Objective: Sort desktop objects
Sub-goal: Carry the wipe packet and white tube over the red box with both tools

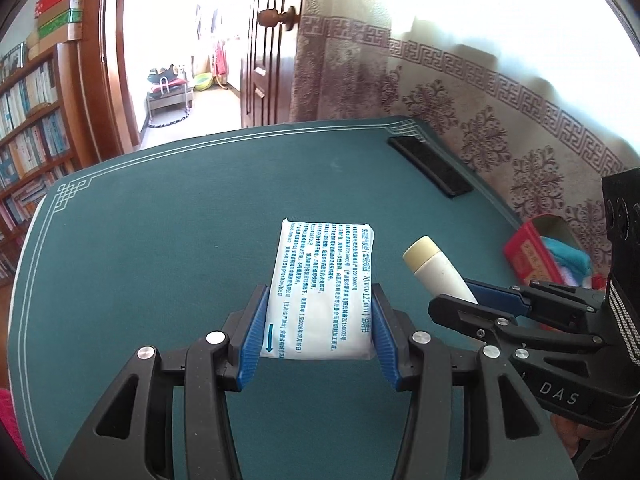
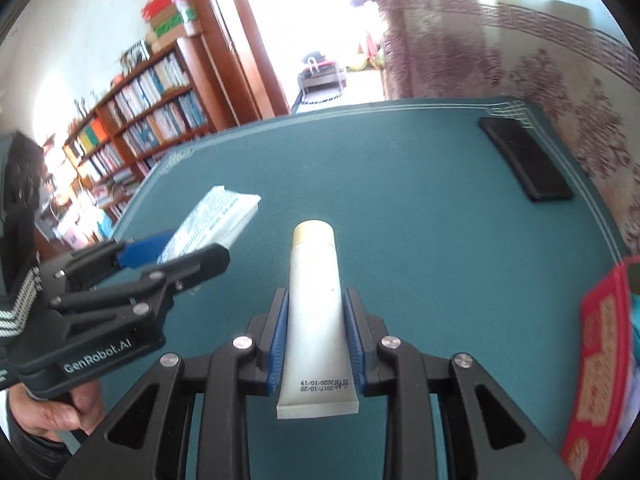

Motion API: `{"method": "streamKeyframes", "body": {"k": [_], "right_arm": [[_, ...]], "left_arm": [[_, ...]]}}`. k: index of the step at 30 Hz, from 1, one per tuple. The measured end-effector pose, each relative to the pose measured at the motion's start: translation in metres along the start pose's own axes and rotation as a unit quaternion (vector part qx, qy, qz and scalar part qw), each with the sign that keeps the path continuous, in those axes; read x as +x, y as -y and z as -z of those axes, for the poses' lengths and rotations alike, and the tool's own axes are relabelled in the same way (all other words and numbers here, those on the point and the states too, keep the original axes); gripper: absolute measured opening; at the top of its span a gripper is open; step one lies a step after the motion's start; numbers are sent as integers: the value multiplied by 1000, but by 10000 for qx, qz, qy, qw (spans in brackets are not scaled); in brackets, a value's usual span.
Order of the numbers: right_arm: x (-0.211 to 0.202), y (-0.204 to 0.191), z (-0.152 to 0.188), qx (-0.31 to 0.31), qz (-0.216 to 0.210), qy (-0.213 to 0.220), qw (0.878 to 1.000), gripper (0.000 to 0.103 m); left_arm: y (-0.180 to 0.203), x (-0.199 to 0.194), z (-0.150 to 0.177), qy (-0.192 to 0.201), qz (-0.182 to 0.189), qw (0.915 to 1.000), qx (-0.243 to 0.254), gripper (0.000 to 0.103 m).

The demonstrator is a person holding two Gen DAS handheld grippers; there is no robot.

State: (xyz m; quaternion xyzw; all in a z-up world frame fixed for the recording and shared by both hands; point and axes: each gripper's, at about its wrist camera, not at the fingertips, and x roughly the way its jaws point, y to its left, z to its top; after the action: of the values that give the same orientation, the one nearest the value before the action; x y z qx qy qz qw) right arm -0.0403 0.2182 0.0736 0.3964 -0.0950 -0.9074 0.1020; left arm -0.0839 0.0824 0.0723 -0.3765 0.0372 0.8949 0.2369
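My left gripper (image 1: 318, 322) is shut on a white packet with blue print (image 1: 324, 280) and holds it over the green desk mat (image 1: 160, 240). My right gripper (image 2: 316, 328) is shut on a white tube with a cream cap (image 2: 316, 308), cap pointing away. The tube also shows in the left wrist view (image 1: 436, 270), to the right of the packet. The packet also shows in the right wrist view (image 2: 212, 220), held by the left gripper at the left.
A black phone (image 1: 430, 166) (image 2: 524, 160) lies at the far right corner of the mat. A red box (image 1: 532, 256) (image 2: 596, 360) holding blue cloth sits at the right edge. A bookshelf (image 2: 132, 120) and an open doorway are behind the desk.
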Motion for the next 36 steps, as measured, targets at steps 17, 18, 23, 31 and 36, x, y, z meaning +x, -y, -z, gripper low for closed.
{"method": "streamKeyframes", "body": {"k": [17, 18, 23, 31, 36], "right_arm": [[-128, 85, 45, 683, 631, 975, 9909, 30], [-136, 94, 49, 768, 705, 1010, 9894, 30], [-163, 133, 69, 1150, 968, 1129, 9822, 30], [-186, 186, 91, 1484, 1390, 1157, 9722, 30], [-187, 211, 99, 1719, 1449, 1143, 9677, 30]], "left_arm": [[114, -26, 10, 71, 880, 9958, 239, 51], [123, -25, 11, 53, 938, 9952, 282, 51], [159, -18, 13, -28, 1162, 9922, 450, 51], [209, -8, 13, -194, 1573, 9854, 614, 51], [234, 3, 12, -306, 1678, 9827, 721, 51]]}}
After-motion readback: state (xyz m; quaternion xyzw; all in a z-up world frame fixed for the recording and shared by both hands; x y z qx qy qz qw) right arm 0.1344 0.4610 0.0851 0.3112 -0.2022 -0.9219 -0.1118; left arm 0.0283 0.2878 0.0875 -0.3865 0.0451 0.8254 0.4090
